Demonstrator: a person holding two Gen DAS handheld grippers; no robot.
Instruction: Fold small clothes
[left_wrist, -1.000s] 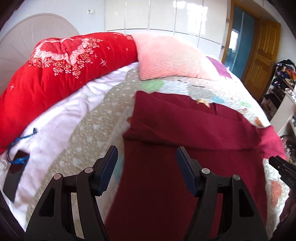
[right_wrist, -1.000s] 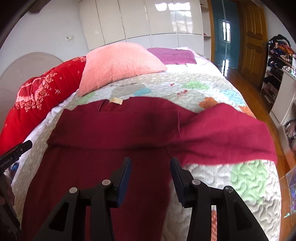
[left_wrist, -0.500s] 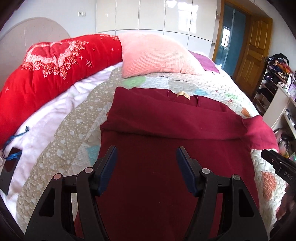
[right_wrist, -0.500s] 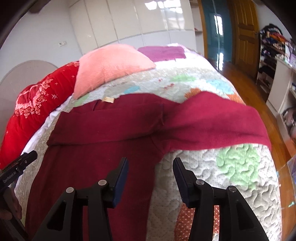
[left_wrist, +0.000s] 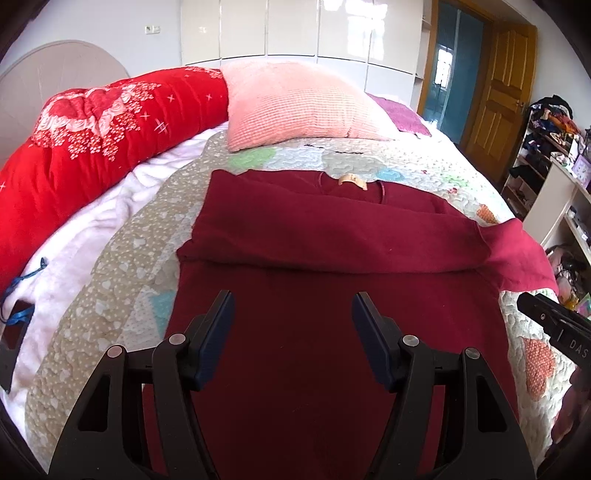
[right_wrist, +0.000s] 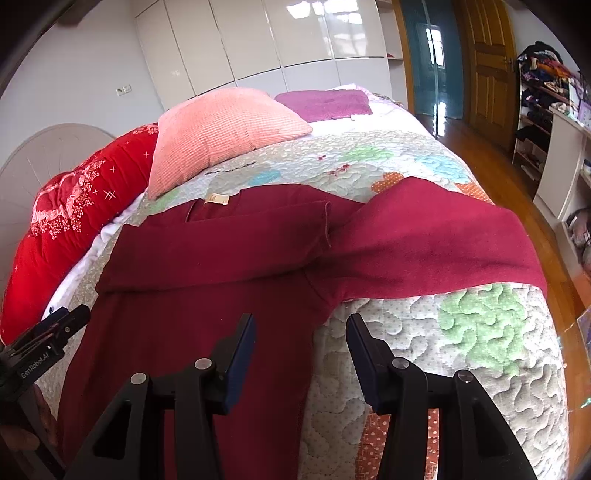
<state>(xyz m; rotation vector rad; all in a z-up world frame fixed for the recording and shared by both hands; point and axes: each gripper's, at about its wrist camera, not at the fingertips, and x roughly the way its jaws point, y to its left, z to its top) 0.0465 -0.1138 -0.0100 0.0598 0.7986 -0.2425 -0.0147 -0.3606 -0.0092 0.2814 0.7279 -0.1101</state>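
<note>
A dark red sweater (left_wrist: 295, 266) lies flat on the quilted bed, its neck label (left_wrist: 352, 181) at the far side. One sleeve (left_wrist: 332, 236) is folded across the chest. The other sleeve (right_wrist: 436, 240) stretches out to the right over the quilt. My left gripper (left_wrist: 292, 299) hovers open above the sweater's body with nothing between its fingers. My right gripper (right_wrist: 301, 319) is open over the sweater's right edge, one finger above cloth and one above quilt. Each gripper shows at the rim of the other's view: the right gripper (left_wrist: 554, 325), the left gripper (right_wrist: 48, 332).
A pink pillow (left_wrist: 295, 103) and a rolled red duvet (left_wrist: 92, 140) lie at the head of the bed, with a purple cloth (right_wrist: 325, 105) beyond. A dark flat object with a blue cord (left_wrist: 14, 325) rests at the left. Shelves (right_wrist: 546, 110) and a wooden door stand to the right.
My left gripper has shifted right, so the sweater now lies centred under it. The right gripper's jaws have spread a little and its view has rolled slightly.
</note>
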